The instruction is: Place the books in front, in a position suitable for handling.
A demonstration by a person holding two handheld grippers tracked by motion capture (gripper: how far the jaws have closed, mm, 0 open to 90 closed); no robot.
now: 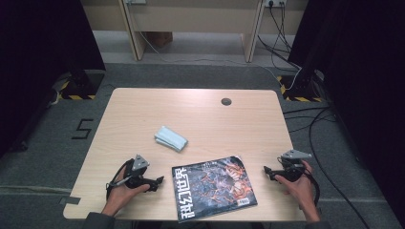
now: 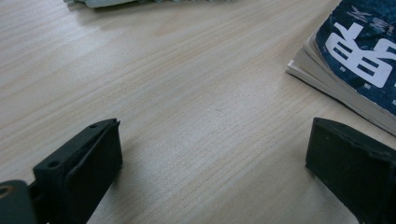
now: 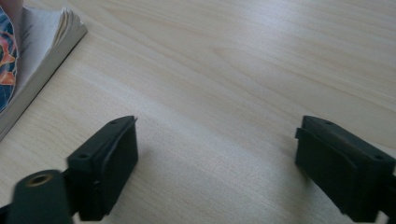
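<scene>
My left gripper (image 1: 159,180) rests with jaws apart just left of the magazine (image 1: 215,187) on the desk (image 1: 200,119); my right gripper (image 1: 266,170), jaws spread and empty, sits near the magazine's right edge.

The light wooden table with rounded corners (image 1: 143,109) stood on a grey floor. A dark blue magazine with white characters and an orange picture on its cover (image 1: 215,187) lay flat near the front edge. A small folded pale blue cloth (image 1: 170,138) lay near the middle, apart from the magazine.
</scene>
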